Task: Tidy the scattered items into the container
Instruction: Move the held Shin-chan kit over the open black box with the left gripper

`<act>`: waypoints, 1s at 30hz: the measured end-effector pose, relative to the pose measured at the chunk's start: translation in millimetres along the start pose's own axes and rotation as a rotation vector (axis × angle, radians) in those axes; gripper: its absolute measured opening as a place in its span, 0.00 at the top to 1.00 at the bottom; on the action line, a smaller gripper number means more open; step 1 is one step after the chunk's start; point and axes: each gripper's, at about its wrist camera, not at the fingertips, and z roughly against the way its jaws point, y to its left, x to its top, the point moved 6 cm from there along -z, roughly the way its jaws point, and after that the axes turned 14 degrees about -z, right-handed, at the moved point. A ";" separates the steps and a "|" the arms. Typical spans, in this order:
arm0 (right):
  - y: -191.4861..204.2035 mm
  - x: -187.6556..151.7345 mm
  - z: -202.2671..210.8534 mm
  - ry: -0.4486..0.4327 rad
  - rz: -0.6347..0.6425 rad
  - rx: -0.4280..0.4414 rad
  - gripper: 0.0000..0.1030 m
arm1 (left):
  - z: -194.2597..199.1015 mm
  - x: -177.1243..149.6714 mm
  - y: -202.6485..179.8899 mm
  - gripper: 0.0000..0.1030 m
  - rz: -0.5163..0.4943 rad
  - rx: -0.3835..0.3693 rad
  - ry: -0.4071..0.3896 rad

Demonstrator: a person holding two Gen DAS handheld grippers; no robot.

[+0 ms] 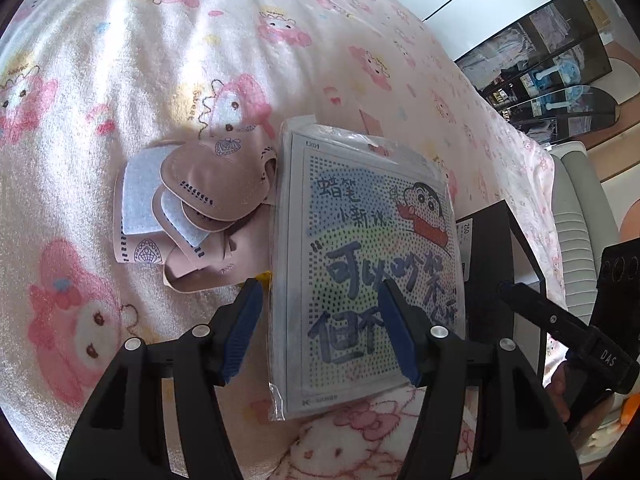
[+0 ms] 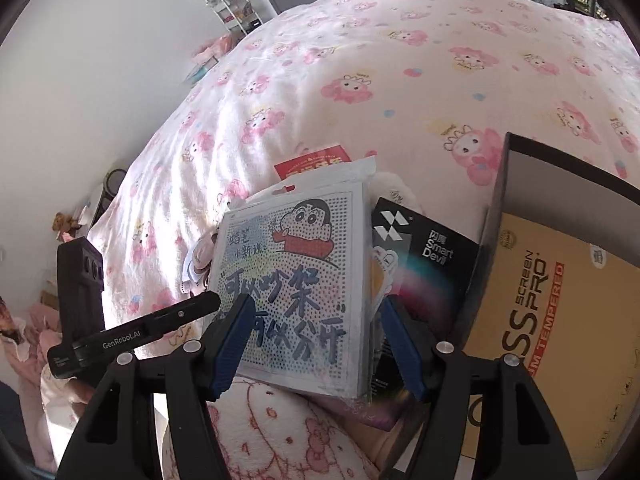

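A plastic-wrapped cartoon dot-art kit (image 1: 372, 264) lies on the pink bedspread, also seen in the right wrist view (image 2: 292, 280). A pile of pink face masks (image 1: 196, 208) lies to its left. A black box (image 1: 496, 248) serves as the container at the kit's right; in the right wrist view (image 2: 568, 300) it holds a tan screen-protector pack. My left gripper (image 1: 320, 328) is open, its jaws straddling the kit's left part. My right gripper (image 2: 316, 344) is open over the kit's lower edge. A black Smart Devil pack (image 2: 424, 256) lies between kit and box.
A red packet (image 2: 316, 160) lies behind the kit. The patterned bedspread (image 1: 160, 60) spreads all around. A white chair (image 1: 580, 216) and a mirror stand past the bed's right edge. A wall and shelves are far left in the right wrist view.
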 end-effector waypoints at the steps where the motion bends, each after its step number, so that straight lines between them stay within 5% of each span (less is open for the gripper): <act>1: 2.6 0.0 -8.2 0.015 0.008 0.000 0.39 | -1.9 2.3 0.8 0.41 -0.002 -0.002 -0.001; 6: 1.6 1.2 -37.1 0.022 0.071 -0.124 0.39 | -20.5 5.0 4.5 0.41 -0.006 -0.005 0.039; 15: 14.8 -2.4 -26.1 0.013 0.089 -0.067 0.43 | -23.3 -0.1 -1.2 0.41 -0.029 0.015 0.038; 18: 24.7 -3.9 -34.0 0.012 0.149 -0.100 0.42 | -21.3 -0.7 2.4 0.41 -0.021 0.014 0.039; 30: 8.1 6.8 -49.6 -0.017 0.050 -0.183 0.42 | -22.2 3.7 -0.3 0.46 -0.024 0.021 0.039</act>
